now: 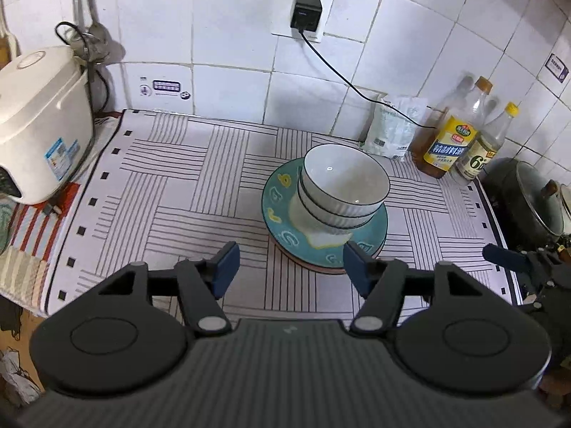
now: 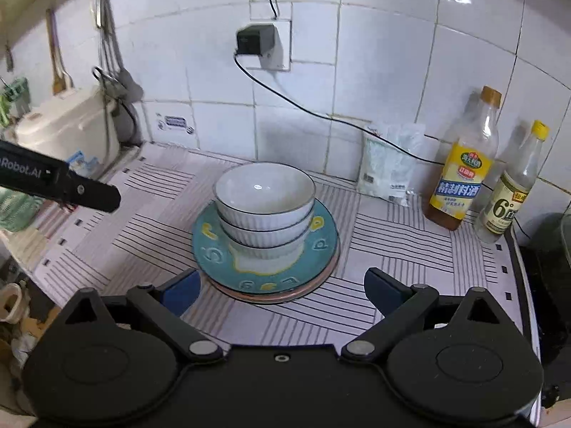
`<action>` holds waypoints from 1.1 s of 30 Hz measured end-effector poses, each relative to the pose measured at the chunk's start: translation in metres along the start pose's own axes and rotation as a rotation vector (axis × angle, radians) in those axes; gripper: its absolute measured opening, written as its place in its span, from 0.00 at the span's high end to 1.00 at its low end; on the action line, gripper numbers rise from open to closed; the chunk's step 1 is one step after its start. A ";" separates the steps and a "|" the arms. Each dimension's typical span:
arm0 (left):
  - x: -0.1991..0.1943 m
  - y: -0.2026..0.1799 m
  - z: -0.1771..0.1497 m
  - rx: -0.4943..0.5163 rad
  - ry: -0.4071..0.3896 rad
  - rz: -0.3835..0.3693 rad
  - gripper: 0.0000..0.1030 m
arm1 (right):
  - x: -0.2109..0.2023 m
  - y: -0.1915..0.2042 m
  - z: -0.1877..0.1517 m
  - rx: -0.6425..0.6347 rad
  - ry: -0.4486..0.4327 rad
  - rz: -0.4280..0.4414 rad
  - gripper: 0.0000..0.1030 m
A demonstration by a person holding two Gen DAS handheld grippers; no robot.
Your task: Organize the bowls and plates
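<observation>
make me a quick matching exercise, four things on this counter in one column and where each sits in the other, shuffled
Things:
1. stacked white bowls
2. teal plate
3. rice cooker
4. black charger

Places:
A. plugged into the wall socket
B. far left end of the counter
C. on top of the teal plate
D. on a pink plate, on the striped cloth

Pairs: 1-C, 2-D, 3-B, 4-A
</observation>
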State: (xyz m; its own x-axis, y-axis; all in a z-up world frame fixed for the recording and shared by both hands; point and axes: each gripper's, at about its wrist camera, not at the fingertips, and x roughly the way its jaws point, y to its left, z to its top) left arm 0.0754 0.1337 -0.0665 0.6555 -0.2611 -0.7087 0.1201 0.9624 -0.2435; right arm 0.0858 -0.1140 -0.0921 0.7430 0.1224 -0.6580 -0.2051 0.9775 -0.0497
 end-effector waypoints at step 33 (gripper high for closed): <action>-0.079 -0.018 -0.037 0.117 -0.089 0.111 0.05 | -0.109 0.016 0.000 0.085 0.003 -0.199 0.02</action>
State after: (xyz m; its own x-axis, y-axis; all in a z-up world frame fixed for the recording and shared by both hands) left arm -0.0060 0.1342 -0.0307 0.7321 -0.1499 -0.6645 0.1259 0.9885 -0.0843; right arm 0.0016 -0.1121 -0.0210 0.7615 -0.0751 -0.6438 0.0001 0.9933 -0.1157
